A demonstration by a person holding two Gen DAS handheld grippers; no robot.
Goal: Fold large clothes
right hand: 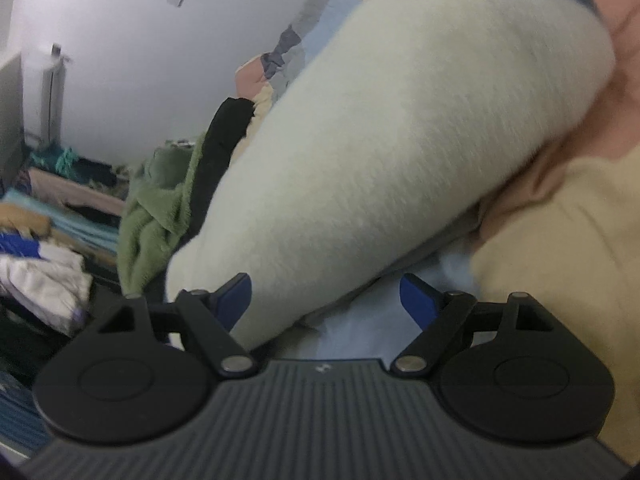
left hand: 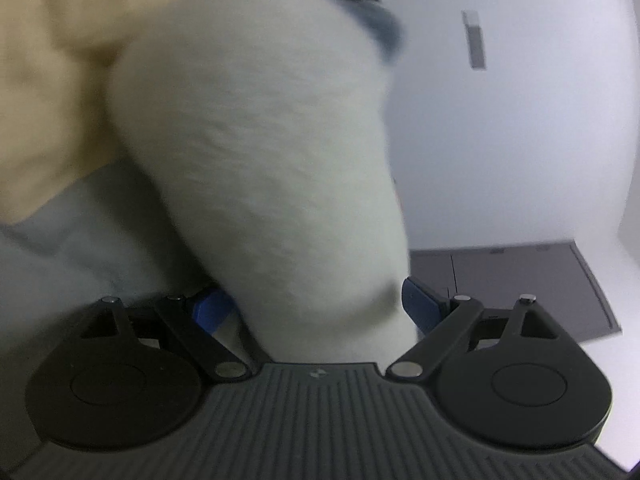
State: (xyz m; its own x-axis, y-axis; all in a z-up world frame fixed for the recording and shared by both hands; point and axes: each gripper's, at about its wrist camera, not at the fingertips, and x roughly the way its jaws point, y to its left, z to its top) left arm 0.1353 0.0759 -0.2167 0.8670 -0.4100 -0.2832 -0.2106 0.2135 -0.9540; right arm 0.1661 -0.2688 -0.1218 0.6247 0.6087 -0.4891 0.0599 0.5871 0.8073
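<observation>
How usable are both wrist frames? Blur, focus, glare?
Left wrist: heavy motion blur on the white fleece garment and the yellow cloth; the left hand-held gripper body stays sharp. Right wrist: milder blur, and the green towel keeps some texture; the right hand-held gripper is sharp. Both: soft even light, no glare, fisheye bending at the edges.

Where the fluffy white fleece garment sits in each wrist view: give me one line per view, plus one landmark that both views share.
Left wrist: the fluffy white fleece garment fills the centre, running from top centre down between the open blue-padded fingers.
Right wrist: it slants from the upper right down to the left finger.
Shared landmark: the pale yellow cloth beside the fleece, at left in the left view and lower right in the right view.
</observation>
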